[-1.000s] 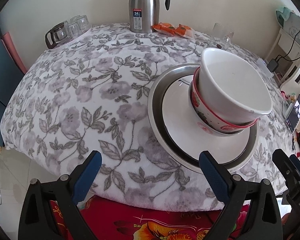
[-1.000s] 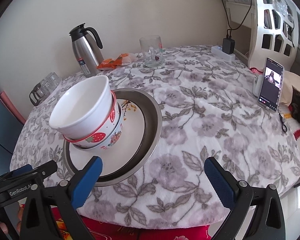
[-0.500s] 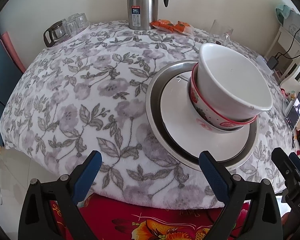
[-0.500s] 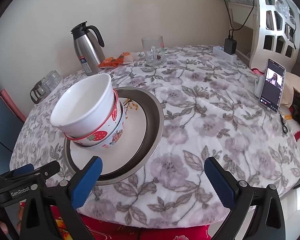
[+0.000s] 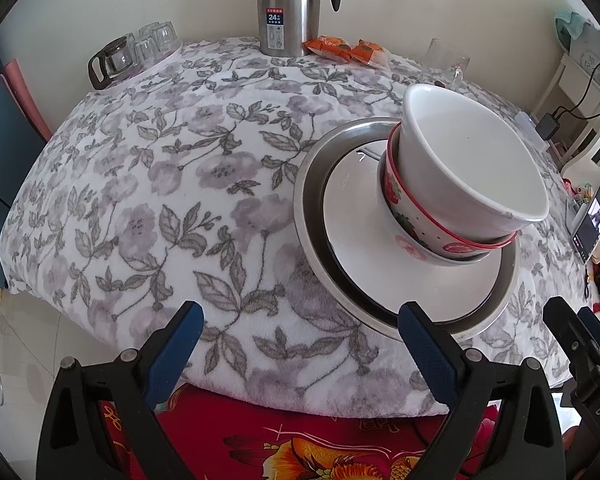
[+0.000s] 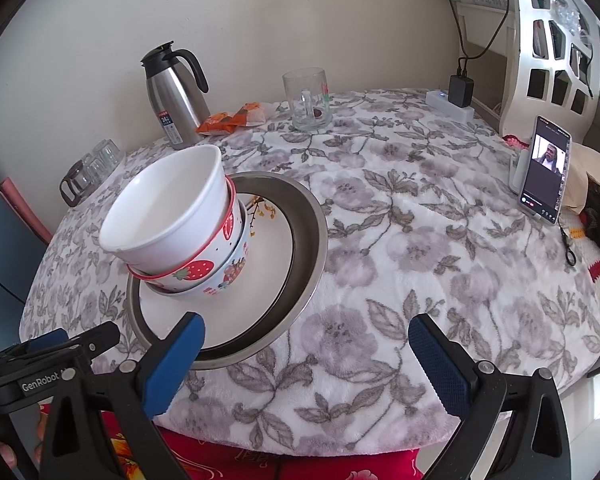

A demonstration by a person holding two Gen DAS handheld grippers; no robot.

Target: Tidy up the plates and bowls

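A steel plate [image 5: 312,208] [image 6: 308,240] lies on the flowered tablecloth with a white plate [image 5: 360,248] [image 6: 268,264] inside it. On the white plate stands a stack of bowls: a plain white bowl [image 5: 472,160] [image 6: 168,208] on top, tilted, nested in a strawberry-pattern bowl [image 5: 412,224] [image 6: 196,268] with a red rim, and a flower-pattern bowl [image 6: 236,268] underneath. My left gripper [image 5: 300,344] is open at the table's front edge, left of the plates. My right gripper [image 6: 308,348] is open too, its left finger over the steel plate's near rim. Neither holds anything.
A steel thermos jug [image 5: 288,8] [image 6: 172,96], orange snack packets [image 5: 340,48] [image 6: 232,120] and a glass mug [image 6: 306,100] stand at the back. A glass pot with small glasses [image 5: 128,54] sits back left. A phone [image 6: 544,172] stands propped at the right. Red cloth hangs below the table edge.
Both views have drifted slightly; the thermos and plates sit a little higher in the frames. The stack of bowls and plates has not moved, and both grippers stay open.
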